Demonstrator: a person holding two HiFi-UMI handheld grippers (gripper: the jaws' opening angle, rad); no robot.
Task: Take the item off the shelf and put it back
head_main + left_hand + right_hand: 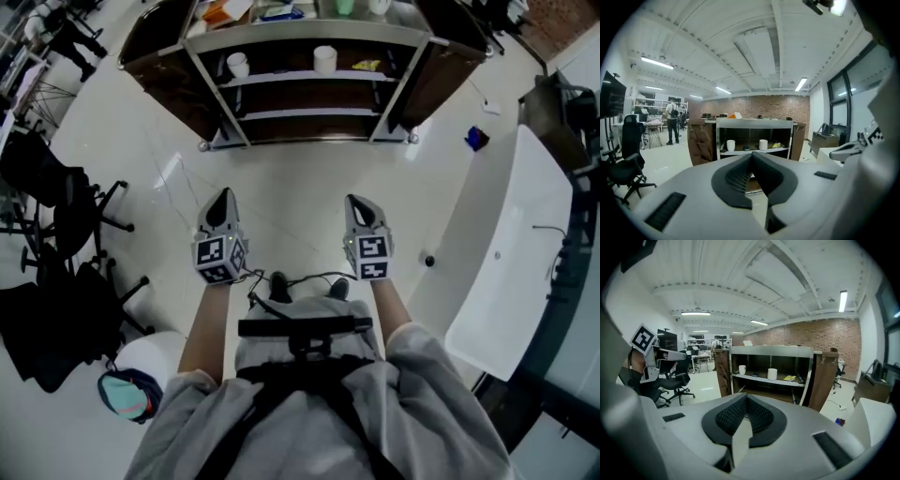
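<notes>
The left gripper point(223, 199) is closed on nothing, well short of the shelf point(309, 37), whose middle board carries a white mug point(238, 64), a plain white cup point(324, 58) and a small yellow packet point(367, 66). Which one is meant is unclear, but mug and cup look stiff, light, smooth and breakable, and are best pinched across the wall near the rim. The right gripper point(357, 202) is likewise closed and empty.

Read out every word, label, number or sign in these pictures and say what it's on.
No text can be read anywhere.
Marker cubes on the left gripper and right gripper: black-and-white square patterns only, no letters or digits.
Yellow packet on the shelf: any print is too small to read.
Orange item on the shelf top: too blurred to read.
</notes>
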